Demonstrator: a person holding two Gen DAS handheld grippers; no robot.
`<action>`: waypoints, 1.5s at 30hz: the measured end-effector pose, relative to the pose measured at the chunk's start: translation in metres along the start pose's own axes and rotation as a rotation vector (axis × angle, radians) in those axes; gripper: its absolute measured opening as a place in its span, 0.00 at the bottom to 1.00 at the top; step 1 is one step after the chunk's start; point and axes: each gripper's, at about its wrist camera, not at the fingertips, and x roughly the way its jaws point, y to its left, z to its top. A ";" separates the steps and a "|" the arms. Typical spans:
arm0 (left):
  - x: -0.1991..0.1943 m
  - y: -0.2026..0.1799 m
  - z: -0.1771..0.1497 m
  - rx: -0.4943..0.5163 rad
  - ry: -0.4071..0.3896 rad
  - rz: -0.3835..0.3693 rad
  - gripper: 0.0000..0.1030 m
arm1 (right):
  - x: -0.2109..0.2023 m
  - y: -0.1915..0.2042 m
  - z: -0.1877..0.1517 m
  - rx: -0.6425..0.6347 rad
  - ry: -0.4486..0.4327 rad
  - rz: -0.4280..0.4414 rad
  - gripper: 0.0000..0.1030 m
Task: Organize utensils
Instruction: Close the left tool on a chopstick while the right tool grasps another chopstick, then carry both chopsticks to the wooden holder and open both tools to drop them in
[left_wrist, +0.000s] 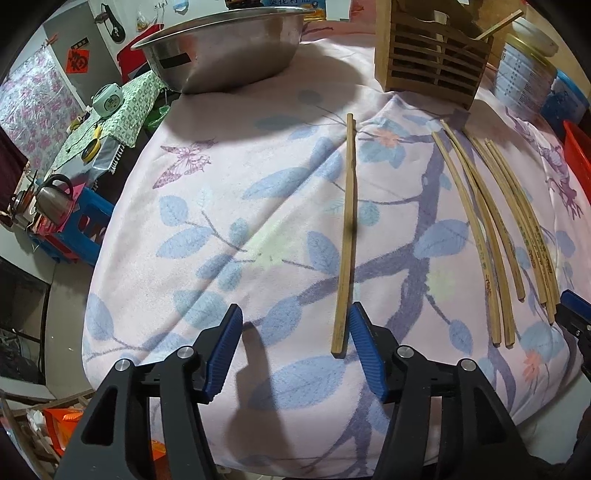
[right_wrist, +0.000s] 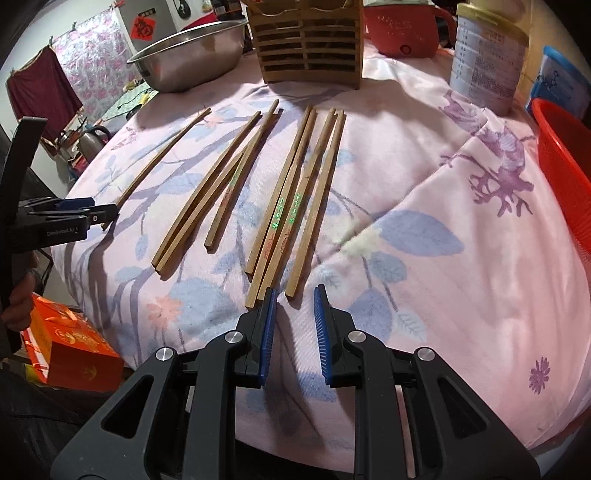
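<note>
1. Chopsticks dominate the left wrist view: a pair (left_wrist: 347, 236) lies straight on the floral cloth (left_wrist: 221, 206) that covers the counter. Its near end sits between the blue pads of the left tool (left_wrist: 295, 343), just inside the right-hand pad (left_wrist: 364, 350).
2. The left tool is released; its jaws stand well apart and the pads do not press on the pair.
3. Further right in that view a bundle of loose chopsticks (left_wrist: 495, 236) fans out on the cloth. A slatted wooden holder (left_wrist: 430, 59) stands upright at the far side, a steel basin (left_wrist: 225, 48) to its left and a tin can (left_wrist: 524, 77) to its right.
4. From the right wrist view, the right tool (right_wrist: 294, 299) points down at the near ends of four chopsticks lying side by side (right_wrist: 295, 199).
5. Its jaws stand a narrow gap apart with only cloth between them. The left pad (right_wrist: 267, 332) seems to touch the nearest stick's end, though the angle makes that hard to confirm.
6. More chopsticks (right_wrist: 218, 184) lie to the left, and a single one (right_wrist: 162, 158) lies beyond them.
7. The left tool shows at the left edge, held by a hand (right_wrist: 18, 302). A red basket (right_wrist: 565, 177) sits at the right edge.
</note>
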 end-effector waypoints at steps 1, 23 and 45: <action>0.000 0.000 0.000 -0.001 0.000 -0.002 0.58 | 0.000 0.001 -0.001 -0.002 -0.011 -0.013 0.17; -0.064 -0.008 0.016 0.051 -0.126 -0.138 0.06 | -0.050 -0.020 0.022 0.057 -0.167 -0.078 0.06; -0.144 -0.002 0.112 0.117 -0.295 -0.266 0.06 | -0.142 0.000 0.102 0.065 -0.451 -0.162 0.06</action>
